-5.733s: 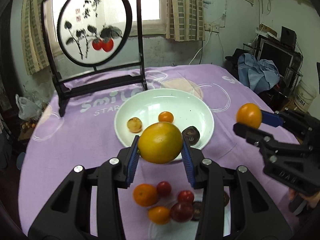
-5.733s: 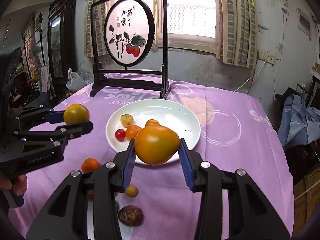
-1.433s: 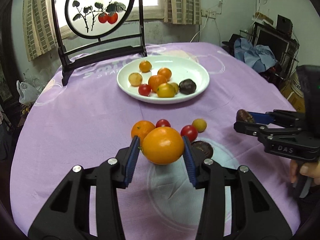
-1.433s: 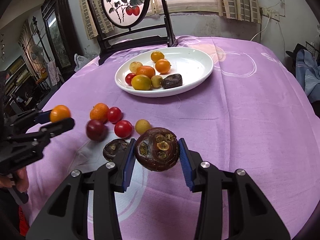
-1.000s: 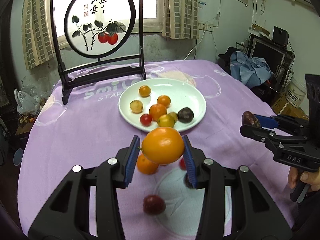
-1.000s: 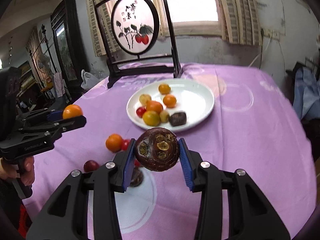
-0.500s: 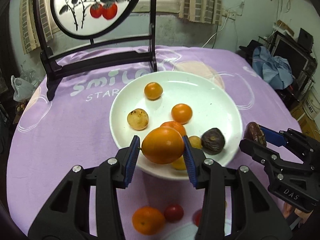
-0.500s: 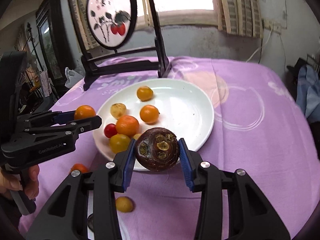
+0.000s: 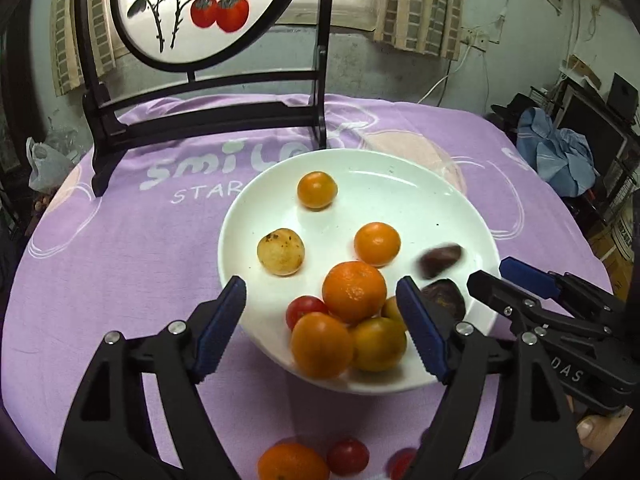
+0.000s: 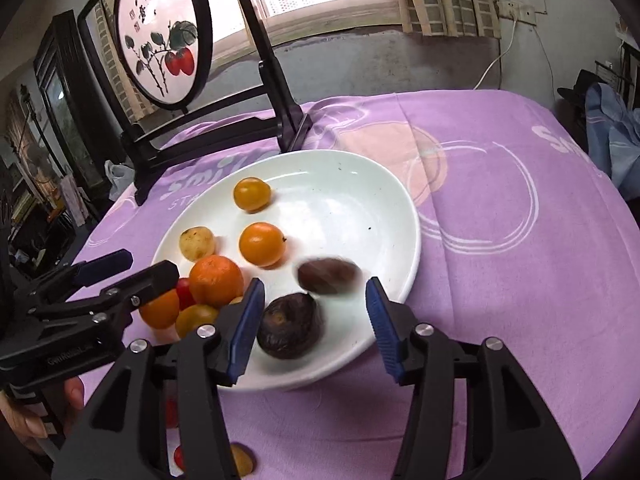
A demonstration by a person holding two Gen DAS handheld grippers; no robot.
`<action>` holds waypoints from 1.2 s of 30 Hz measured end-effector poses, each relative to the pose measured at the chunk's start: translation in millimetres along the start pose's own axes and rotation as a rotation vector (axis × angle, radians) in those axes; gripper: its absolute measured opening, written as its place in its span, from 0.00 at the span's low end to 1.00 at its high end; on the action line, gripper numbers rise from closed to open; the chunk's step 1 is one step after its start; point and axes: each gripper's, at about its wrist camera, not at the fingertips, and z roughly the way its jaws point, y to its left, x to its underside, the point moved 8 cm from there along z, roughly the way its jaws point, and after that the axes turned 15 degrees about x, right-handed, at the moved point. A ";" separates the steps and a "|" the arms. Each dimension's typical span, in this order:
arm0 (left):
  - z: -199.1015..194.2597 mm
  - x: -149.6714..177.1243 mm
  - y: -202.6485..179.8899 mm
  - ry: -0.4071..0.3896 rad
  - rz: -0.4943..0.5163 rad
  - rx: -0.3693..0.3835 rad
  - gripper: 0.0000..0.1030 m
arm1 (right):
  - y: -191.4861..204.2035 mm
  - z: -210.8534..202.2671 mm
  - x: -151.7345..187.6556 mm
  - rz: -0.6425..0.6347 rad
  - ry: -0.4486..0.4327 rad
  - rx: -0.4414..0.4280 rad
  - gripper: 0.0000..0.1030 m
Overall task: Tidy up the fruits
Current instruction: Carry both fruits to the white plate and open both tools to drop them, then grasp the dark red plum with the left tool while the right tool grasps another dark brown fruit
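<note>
Left gripper, right gripper: jaws opening, empty, over the white plate's near rim. Step: release; orange fruit, dark fruit landing inside. Next: loose fruit on the bench nearside of the plate.

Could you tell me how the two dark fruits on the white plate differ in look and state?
The blurred dark fruit is smeared by motion and lies farther up the white plate; the sharp dark fruit sits still near the front rim. The blurred one looks reddish-brown and elongated, the sharp one near-black and rounder. Both lie on the plate, gripped by neither gripper.
</note>
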 end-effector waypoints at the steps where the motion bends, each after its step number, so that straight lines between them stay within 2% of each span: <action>1: -5.1 0.8 -1.1 -0.005 0.007 0.000 0.77 | -1.0 -3.3 2.7 -0.002 0.000 -0.004 0.51; 9: -52.0 25.0 -8.3 -0.028 0.032 0.011 0.80 | -14.5 -40.0 32.7 -0.009 0.007 -0.022 0.53; 12: -69.9 40.9 -9.1 -0.042 0.035 0.005 0.82 | -19.8 -59.7 47.6 -0.028 -0.018 0.005 0.53; 16: -86.5 64.3 -7.1 -0.060 0.031 -0.015 0.83 | -21.5 -75.7 68.8 -0.059 -0.019 0.025 0.59; 20: -93.6 87.9 -4.5 -0.038 0.015 -0.025 0.83 | -17.9 -85.3 87.1 -0.070 0.003 0.011 0.61; 26: -102.9 118.5 -0.9 -0.011 0.050 -0.055 0.83 | 14.9 -95.4 112.9 -0.171 0.026 -0.012 0.61; 33: -99.8 135.8 24.6 -0.004 -0.003 -0.064 0.85 | 64.8 -89.3 139.1 -0.291 0.053 -0.017 0.61; 36: -95.8 139.1 31.5 -0.001 -0.014 -0.039 0.85 | 76.7 -80.2 145.2 -0.316 0.075 0.005 0.61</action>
